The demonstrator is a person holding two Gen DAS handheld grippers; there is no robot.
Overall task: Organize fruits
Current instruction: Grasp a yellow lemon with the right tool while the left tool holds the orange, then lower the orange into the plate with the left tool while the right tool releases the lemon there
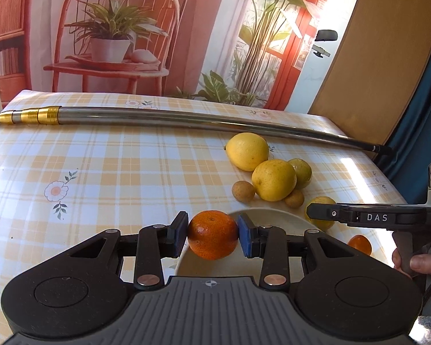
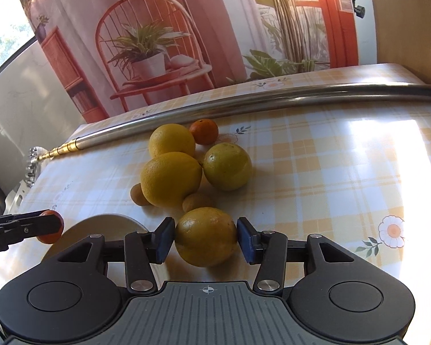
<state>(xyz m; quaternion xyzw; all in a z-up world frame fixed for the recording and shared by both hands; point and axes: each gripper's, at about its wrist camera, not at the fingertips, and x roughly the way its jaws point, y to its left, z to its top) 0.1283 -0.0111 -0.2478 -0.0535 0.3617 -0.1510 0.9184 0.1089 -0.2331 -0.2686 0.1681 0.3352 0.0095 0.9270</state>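
A home: checked tablecloth (image 1: 106,158), printed plant backdrop (image 1: 115,34).

Table (image 2: 330,172) covered in a yellow-and-white plaid cloth with printed flowers. Long steel pole (image 2: 244,100) with brass-coloured telescoping end lies along the far edge. Near the middle: a cluster of three yellow citrus fruits (image 2: 171,178), touching one another, two small brown fruits (image 2: 196,201) beside them, one small orange (image 2: 204,131) near the pole. White plate (image 1: 273,221) (partly hidden) toward the near edge.
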